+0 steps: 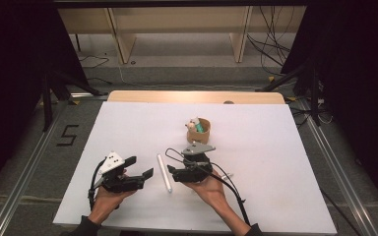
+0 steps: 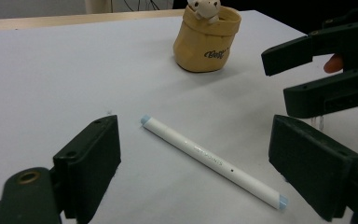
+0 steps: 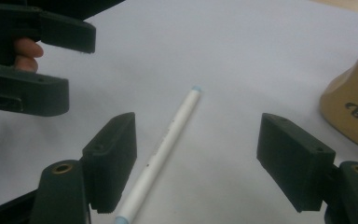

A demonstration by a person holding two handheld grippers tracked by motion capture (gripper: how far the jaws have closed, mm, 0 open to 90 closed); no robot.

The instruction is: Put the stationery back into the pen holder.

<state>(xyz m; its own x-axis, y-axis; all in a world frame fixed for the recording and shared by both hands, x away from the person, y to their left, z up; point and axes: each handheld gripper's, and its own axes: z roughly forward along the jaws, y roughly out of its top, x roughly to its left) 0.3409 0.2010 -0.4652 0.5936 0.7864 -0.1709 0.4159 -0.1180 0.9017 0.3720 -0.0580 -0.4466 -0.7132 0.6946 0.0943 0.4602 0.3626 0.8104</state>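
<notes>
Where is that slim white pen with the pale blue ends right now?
In the high view the slim white pen lies flat on the white table, between the left gripper and right gripper, nearer the person than the tan pouch.

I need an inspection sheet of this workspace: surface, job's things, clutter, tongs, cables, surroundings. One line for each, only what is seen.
Surface: white table, wooden far edge.
Job's things: white pen lying flat between the tongs; tan pouch upright beyond it, toy inside.
Clutter: nothing seen.
Tongs: left tongs open; right tongs open; both beside the pen, not touching it.
Cables: black cable trails from the right tongs.
Surroundings: wooden shelving, floor cables, black stands.
</notes>
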